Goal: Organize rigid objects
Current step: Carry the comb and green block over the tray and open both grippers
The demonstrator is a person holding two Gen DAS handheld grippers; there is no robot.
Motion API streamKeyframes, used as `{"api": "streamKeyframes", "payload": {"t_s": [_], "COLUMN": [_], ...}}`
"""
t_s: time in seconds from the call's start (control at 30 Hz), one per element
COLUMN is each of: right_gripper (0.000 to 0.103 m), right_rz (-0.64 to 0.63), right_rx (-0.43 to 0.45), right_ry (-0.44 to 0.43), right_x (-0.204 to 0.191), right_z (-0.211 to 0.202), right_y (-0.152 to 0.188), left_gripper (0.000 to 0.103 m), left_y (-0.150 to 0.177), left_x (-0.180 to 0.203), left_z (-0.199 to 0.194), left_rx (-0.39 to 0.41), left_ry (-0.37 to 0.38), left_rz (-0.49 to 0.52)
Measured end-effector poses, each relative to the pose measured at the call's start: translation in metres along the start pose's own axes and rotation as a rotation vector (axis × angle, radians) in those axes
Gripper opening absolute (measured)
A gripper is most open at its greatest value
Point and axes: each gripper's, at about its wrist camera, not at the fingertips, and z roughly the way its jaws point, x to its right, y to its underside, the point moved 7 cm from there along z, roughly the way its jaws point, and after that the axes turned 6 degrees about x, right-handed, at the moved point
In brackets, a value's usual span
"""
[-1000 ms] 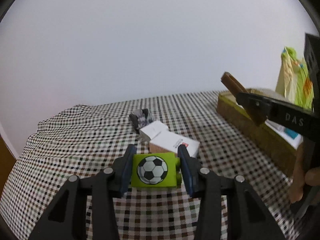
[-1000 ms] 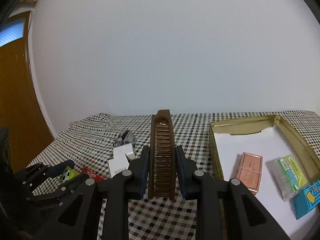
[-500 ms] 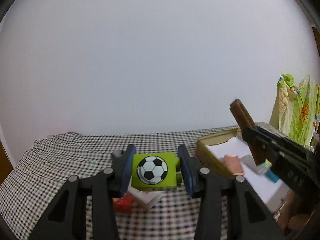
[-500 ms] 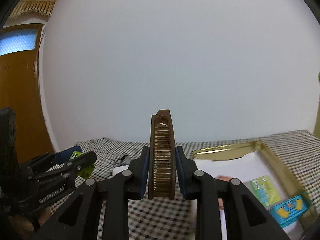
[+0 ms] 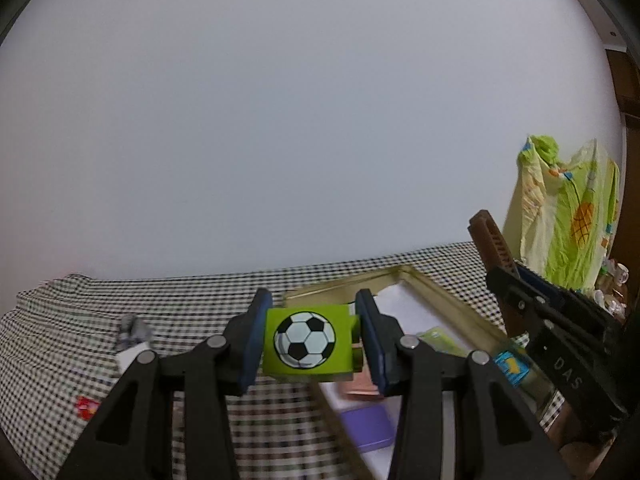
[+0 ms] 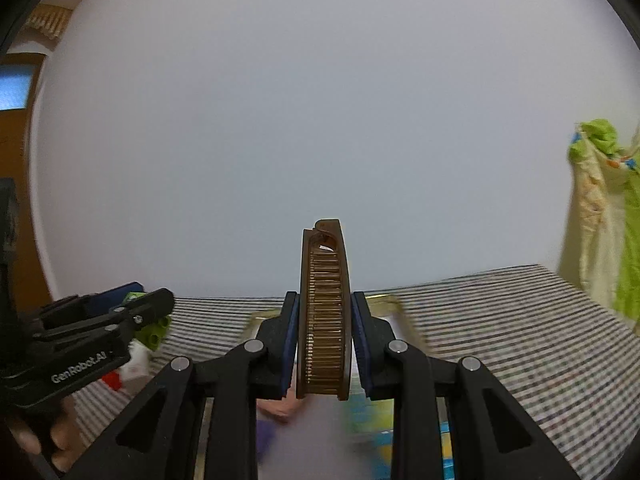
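My left gripper is shut on a green block with a football picture and holds it above the near end of a gold-rimmed box. My right gripper is shut on a brown comb that stands upright between the pads, over the same box. In the left wrist view the right gripper shows at the right with the comb. In the right wrist view the left gripper shows at the left with the green block.
The box holds a purple item, a pink card, a green packet and a blue-yellow packet. On the checked cloth to the left lie a white box, a crumpled grey item and a red item. A green-yellow cloth hangs at right.
Both grippers have swung right and moved over the gold-rimmed box, each holding its object. The loose items on the cloth now lie off to the left.
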Motion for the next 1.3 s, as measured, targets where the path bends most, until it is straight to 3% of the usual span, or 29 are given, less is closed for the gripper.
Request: {"api": "streamKeyframes", "payload": {"t_s": [0.2, 0.4, 1.3], "right_gripper": [0.028, 0.028, 0.028], "right_rz": [0.019, 0.014, -0.015], "right_rx": [-0.039, -0.089, -0.265], "right_ry": [0.066, 0.105, 0.016], "right_x": [0.049, 0.068, 0.045], "right_z": [0.014, 0.022, 0.046], "right_y": [0.002, 0.006, 0.040], "left_gripper": [0.043, 0.043, 0.043], "left_y": [0.009, 0.017, 0.041], "left_x": [0.041, 0.051, 0.053], "left_z": [0.019, 0.036, 0.057], "left_rx": [-0.048, -0.109, -0.247], "left_ry": [0.008, -0.008, -0.041], "left_rz": [0.032, 0.042, 0.104]}}
